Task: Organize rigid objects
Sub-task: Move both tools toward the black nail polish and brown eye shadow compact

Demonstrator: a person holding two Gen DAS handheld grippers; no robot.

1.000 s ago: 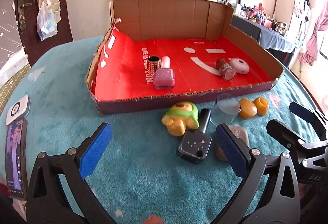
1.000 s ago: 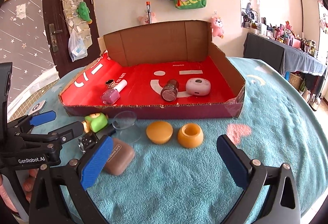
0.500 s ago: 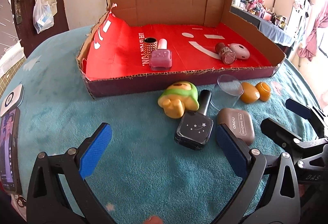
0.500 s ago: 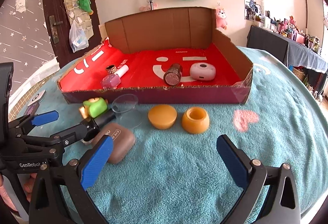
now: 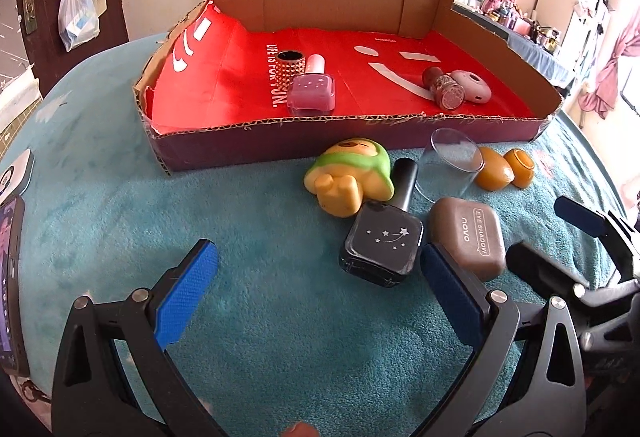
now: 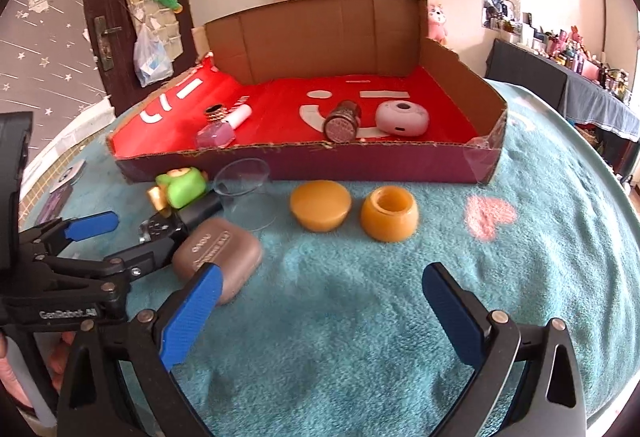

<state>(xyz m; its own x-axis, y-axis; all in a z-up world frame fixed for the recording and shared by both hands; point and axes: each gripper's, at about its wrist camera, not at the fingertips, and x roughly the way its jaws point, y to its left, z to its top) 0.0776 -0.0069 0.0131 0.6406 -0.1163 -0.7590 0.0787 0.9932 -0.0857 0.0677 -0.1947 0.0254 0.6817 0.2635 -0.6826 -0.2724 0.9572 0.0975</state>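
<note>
A cardboard tray [image 5: 280,145] with a red floor holds a pink nail polish bottle [image 5: 312,93], a gold studded ring [image 5: 290,67], a glitter bottle [image 5: 446,91] and a pink round case [image 5: 474,87]. In front of it on the teal cloth lie a green and yellow toy [image 5: 352,177], a black nail polish bottle [image 5: 382,241], a brown eyeshadow case [image 5: 468,237], a clear cup [image 5: 450,165] and two orange pieces [image 6: 320,203] [image 6: 390,213]. My left gripper [image 5: 316,293] is open, just short of the black bottle. My right gripper [image 6: 320,307] is open, its left pad beside the brown case [image 6: 218,249].
A phone [image 5: 10,285] and a white round device [image 5: 16,173] lie at the cloth's left edge. A door and wall with hanging bags stand behind the tray. A cluttered dark table [image 6: 560,77] stands at the right.
Both grippers have come forward and lower toward the objects in front of the tray. The left one has closed in on the black bottle. Both stay open; no object has moved.
</note>
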